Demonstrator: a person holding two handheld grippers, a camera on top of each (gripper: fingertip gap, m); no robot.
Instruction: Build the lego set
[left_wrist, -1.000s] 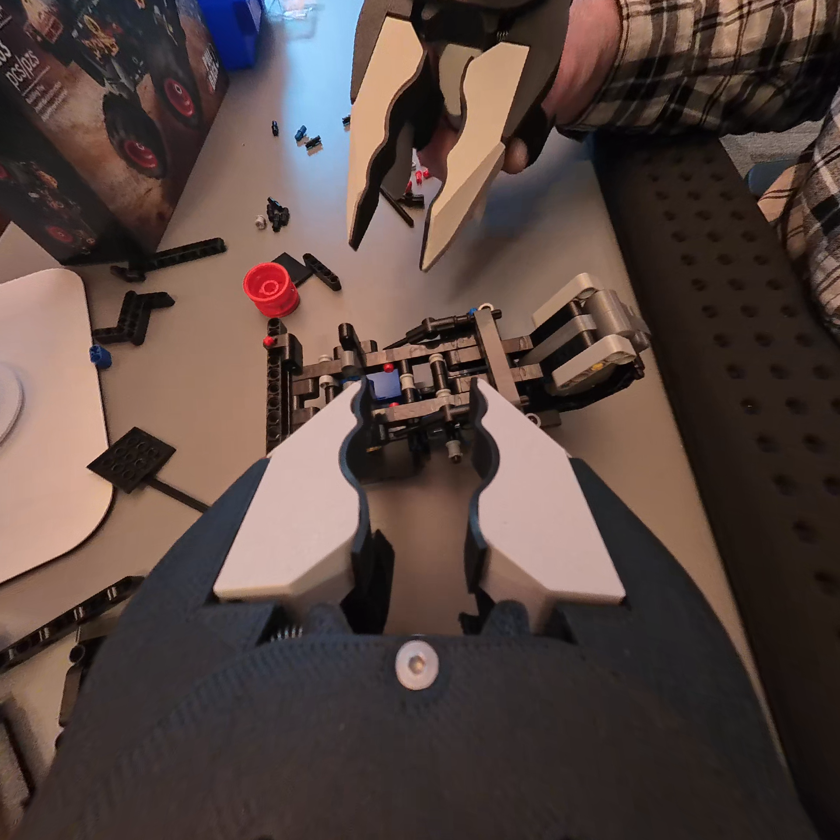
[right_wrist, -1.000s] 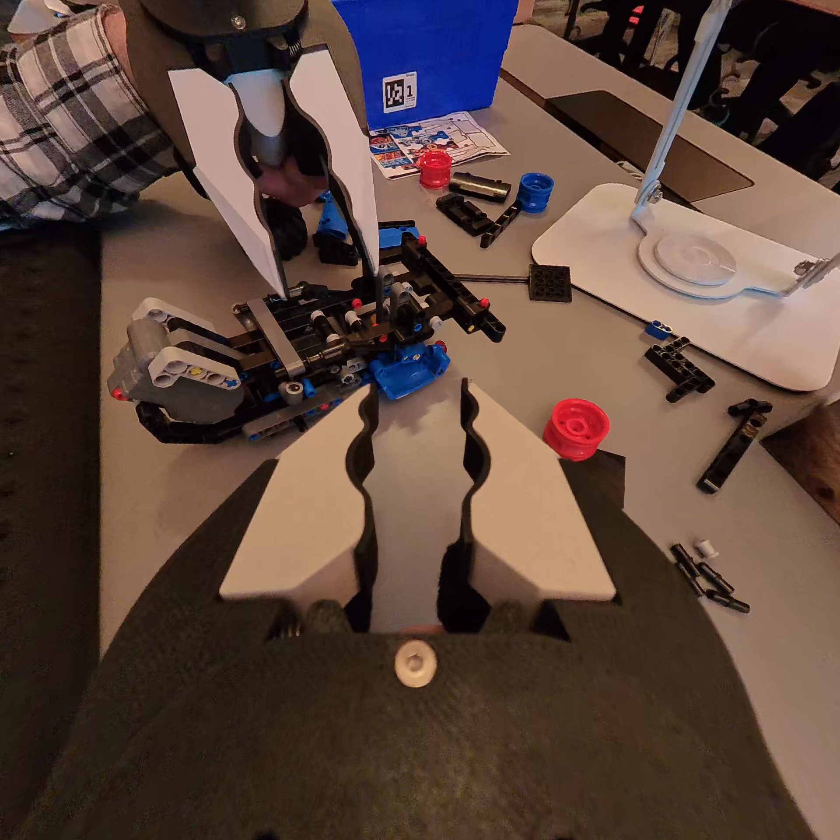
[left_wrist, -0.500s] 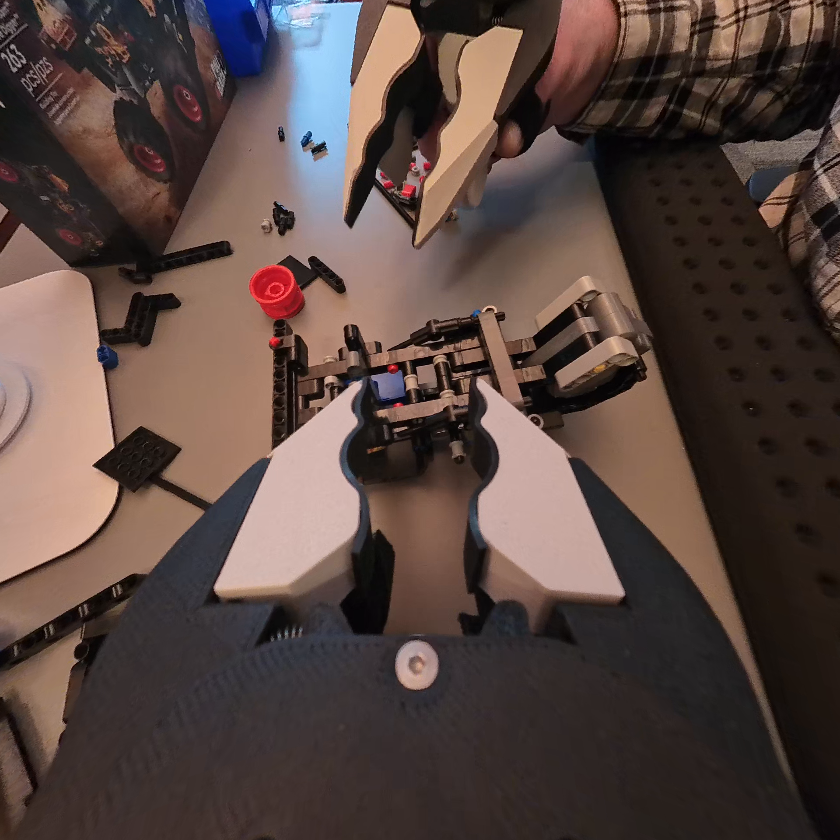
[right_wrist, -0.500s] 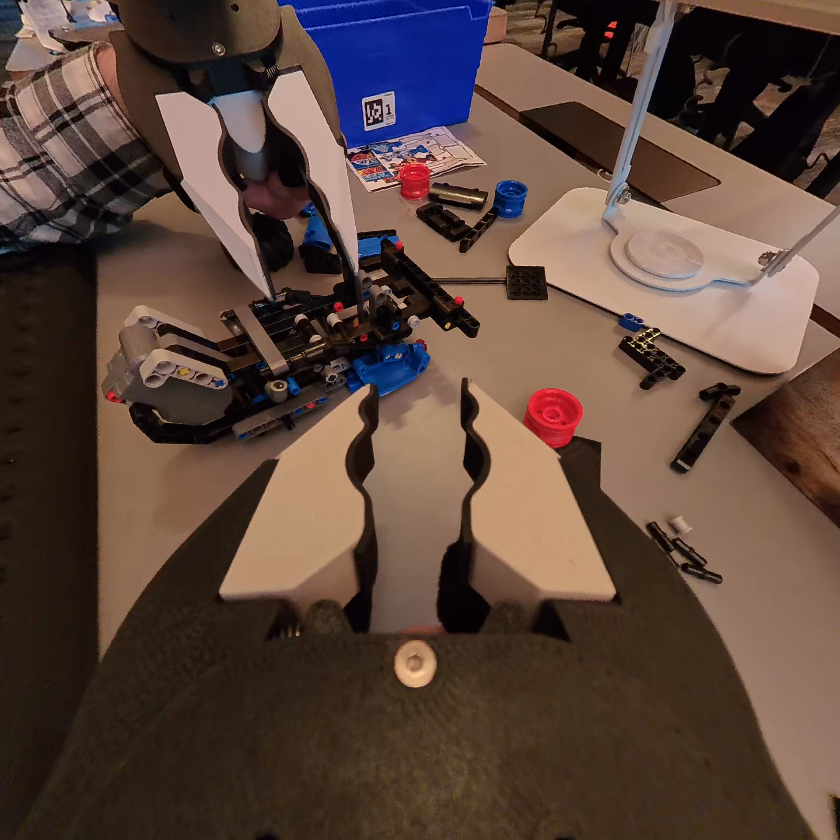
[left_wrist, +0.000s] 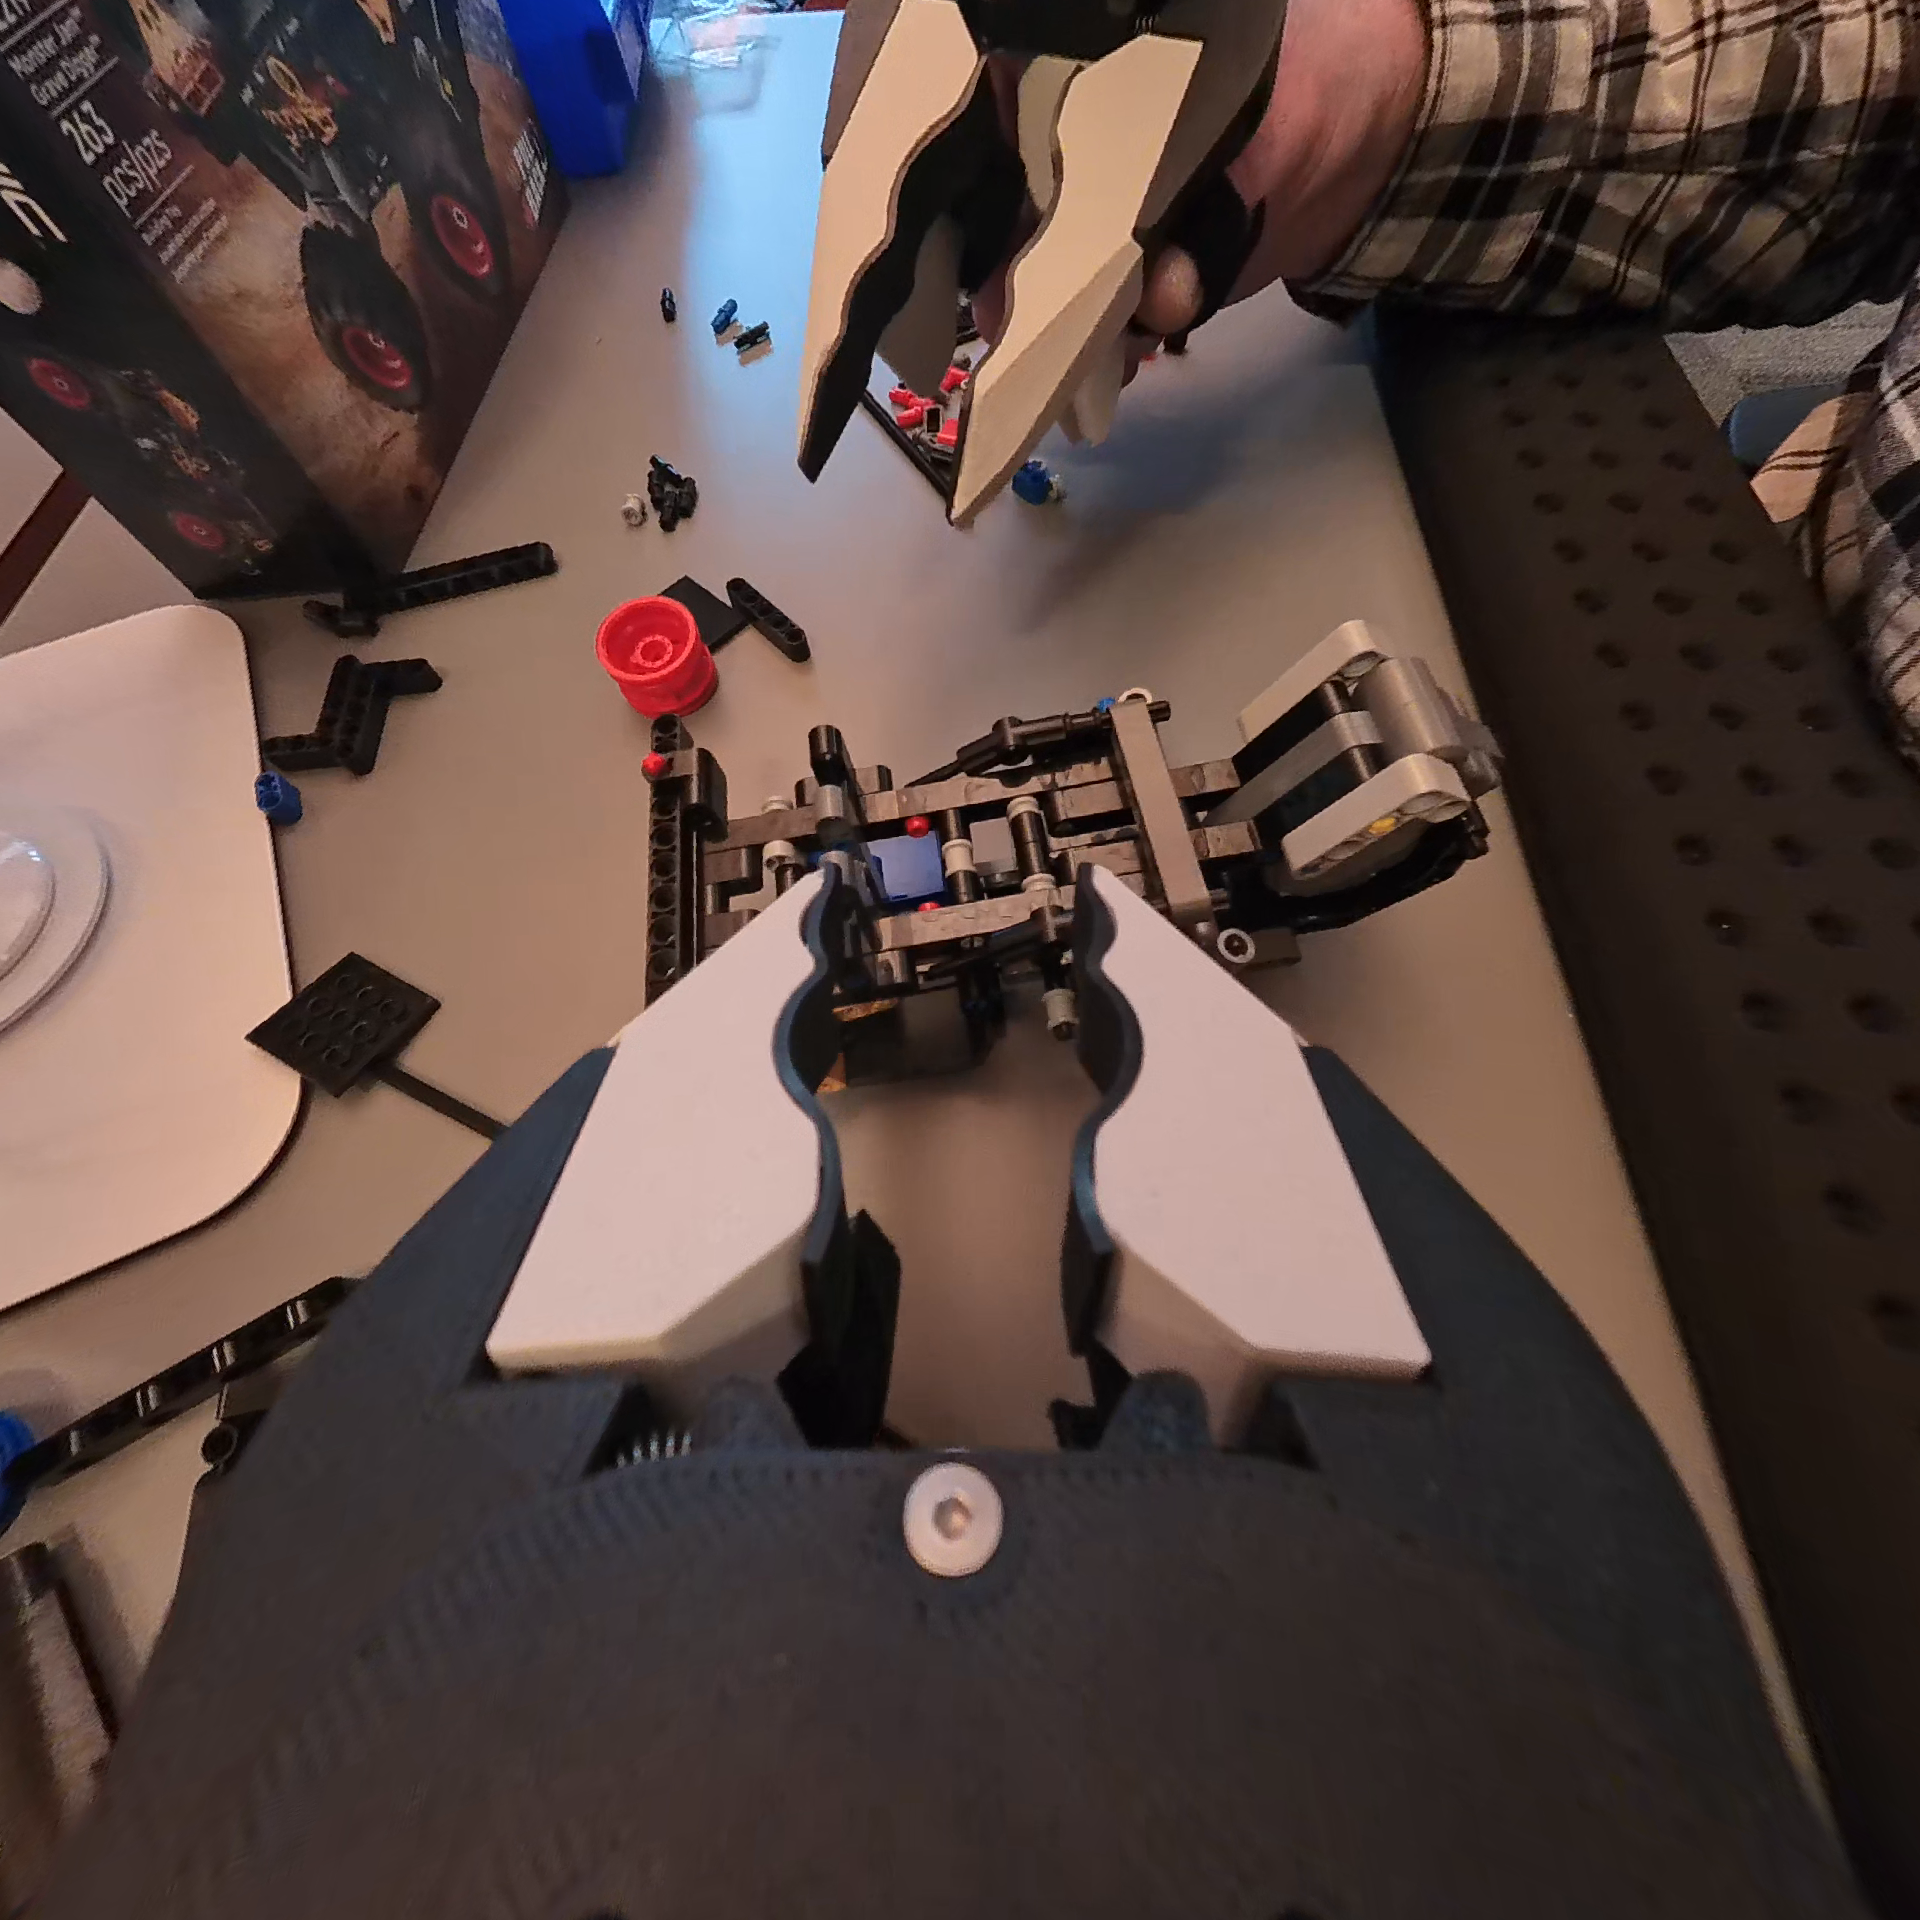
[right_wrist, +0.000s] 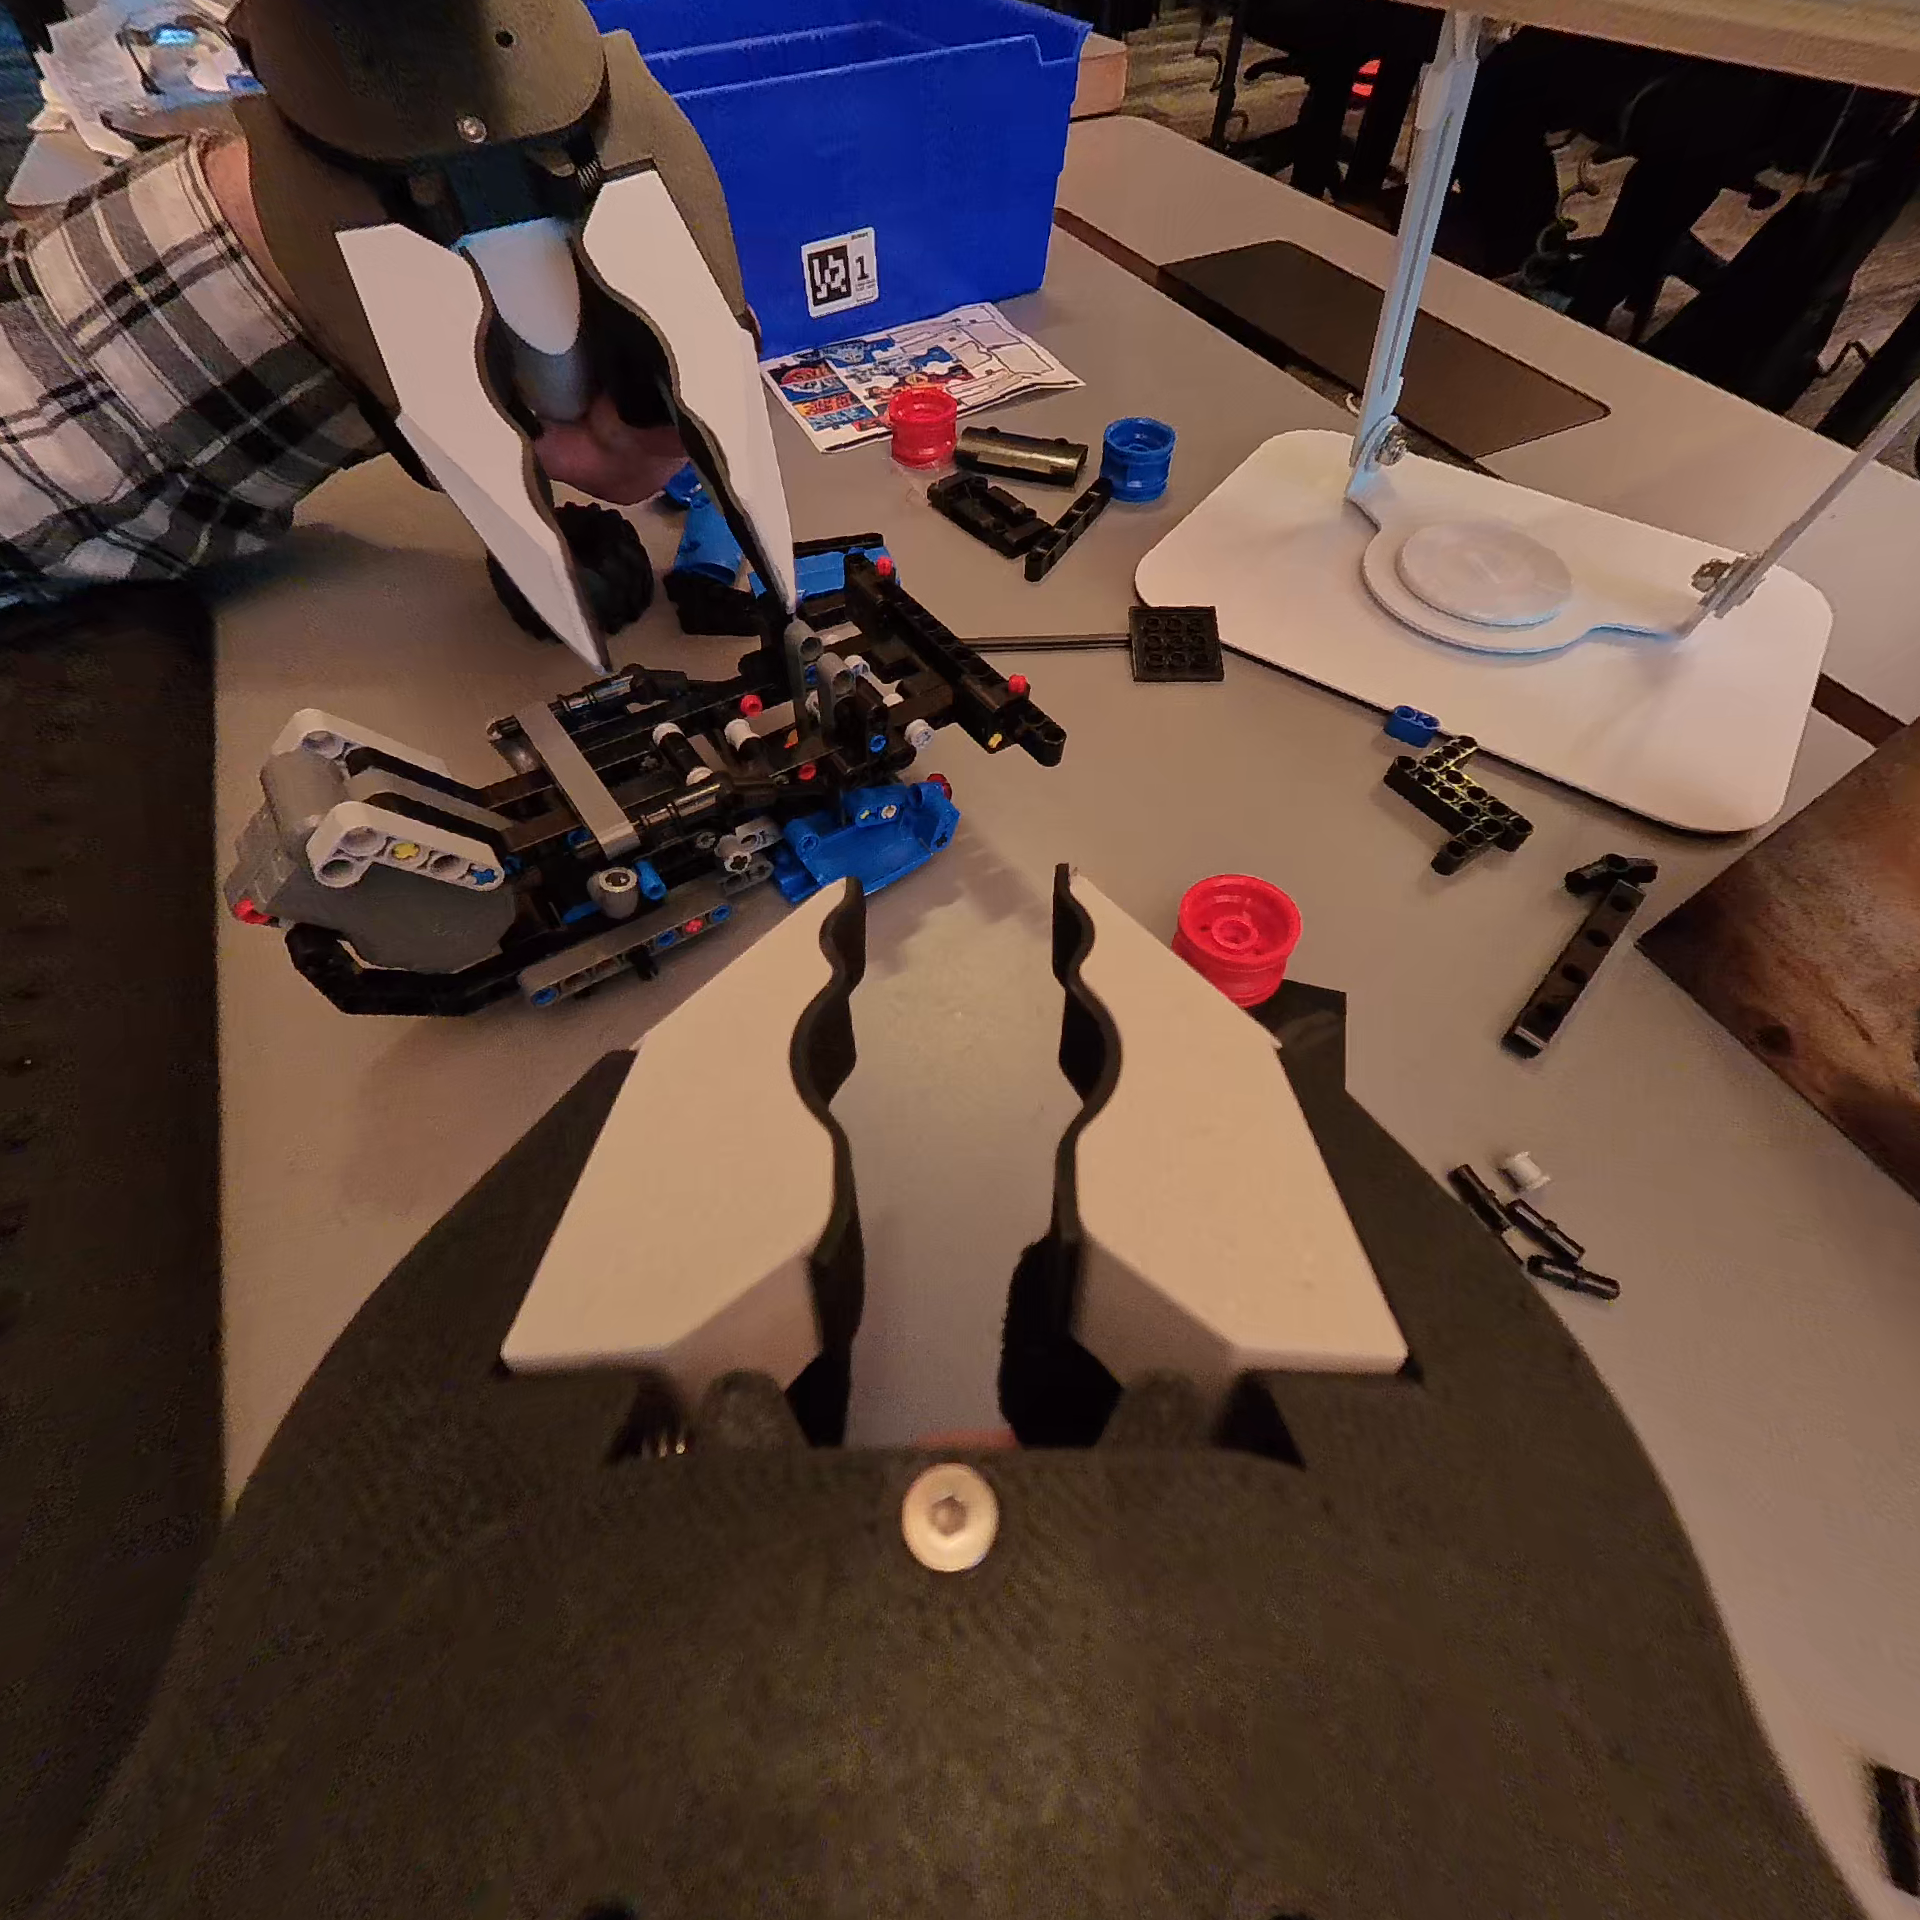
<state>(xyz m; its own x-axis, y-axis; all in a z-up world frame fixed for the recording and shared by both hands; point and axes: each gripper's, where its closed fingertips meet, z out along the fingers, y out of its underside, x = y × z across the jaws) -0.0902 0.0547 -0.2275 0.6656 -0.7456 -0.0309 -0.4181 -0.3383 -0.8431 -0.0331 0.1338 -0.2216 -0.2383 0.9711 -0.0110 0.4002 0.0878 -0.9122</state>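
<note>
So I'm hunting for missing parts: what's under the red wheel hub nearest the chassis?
The red wheel hub rests partly on a flat black panel on the table. Whatever lies beneath the hub itself is covered.
</note>
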